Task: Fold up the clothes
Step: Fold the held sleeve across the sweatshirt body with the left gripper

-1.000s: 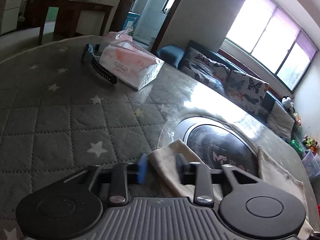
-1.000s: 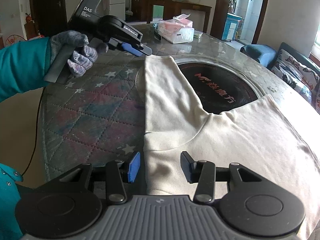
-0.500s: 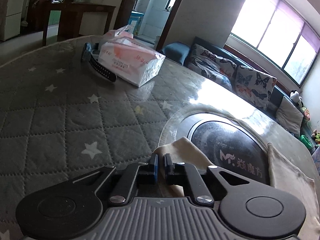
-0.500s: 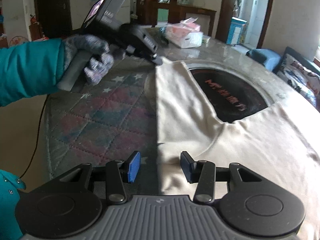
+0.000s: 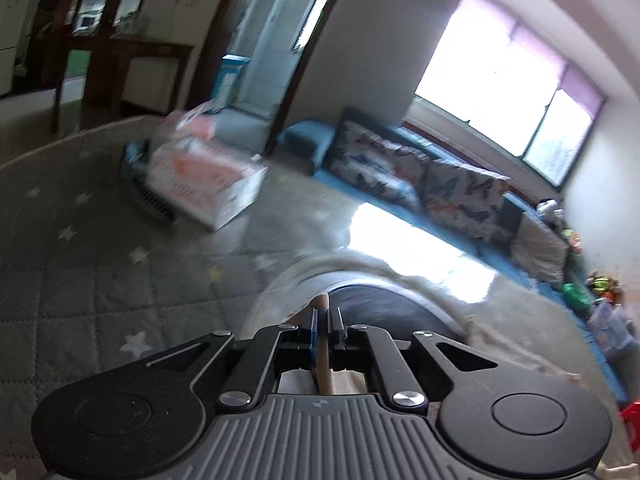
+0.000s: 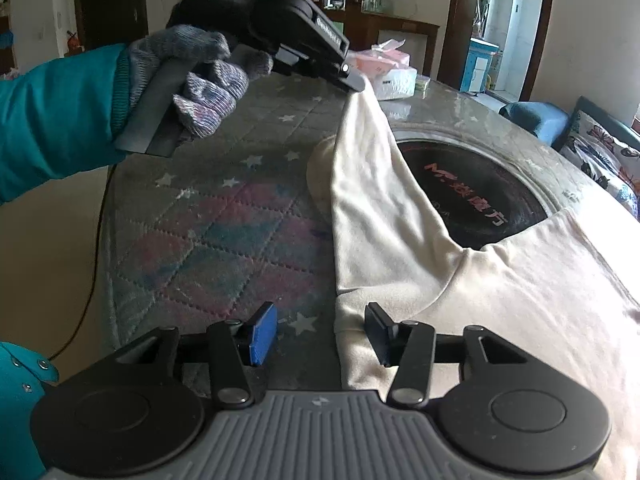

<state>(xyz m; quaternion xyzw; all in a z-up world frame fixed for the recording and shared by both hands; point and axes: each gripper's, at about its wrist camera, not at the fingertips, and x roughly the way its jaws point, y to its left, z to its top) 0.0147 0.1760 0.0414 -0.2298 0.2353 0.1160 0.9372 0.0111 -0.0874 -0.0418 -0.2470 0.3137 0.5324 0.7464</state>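
The left gripper (image 6: 354, 82) has its fingers pressed together on the cuff of a cream long-sleeved shirt (image 6: 500, 300), and the sleeve (image 6: 372, 184) hangs taut from that pinch, lifted off the surface (image 6: 208, 232). In the left wrist view the same grip shows close up: a thin edge of beige cloth stands clamped between the blue pad and the black pad of the left gripper (image 5: 323, 330), with more fabric bunched just below. That view is motion-blurred.

A gloved left hand (image 6: 196, 80) (knit, grey with reddish flecks, teal cuff behind it) wraps the handle of the tool.

The right gripper (image 6: 320, 334) hovers low with its fingers spread apart; the shirt's edge near the shoulder lies between them, the dark finger over the cloth, the blue-padded one over the quilted star-print cover. Nothing is pinched there.

The body of the shirt lies flat on the right part of the round surface, partly covering the dark inset disc (image 6: 472, 184) with red lettering.

Farther back sits a tissue box (image 6: 394, 76) with pink tissue rising out of its top; beside it lies a dark banded object (image 5: 148, 196), too blurred to identify.
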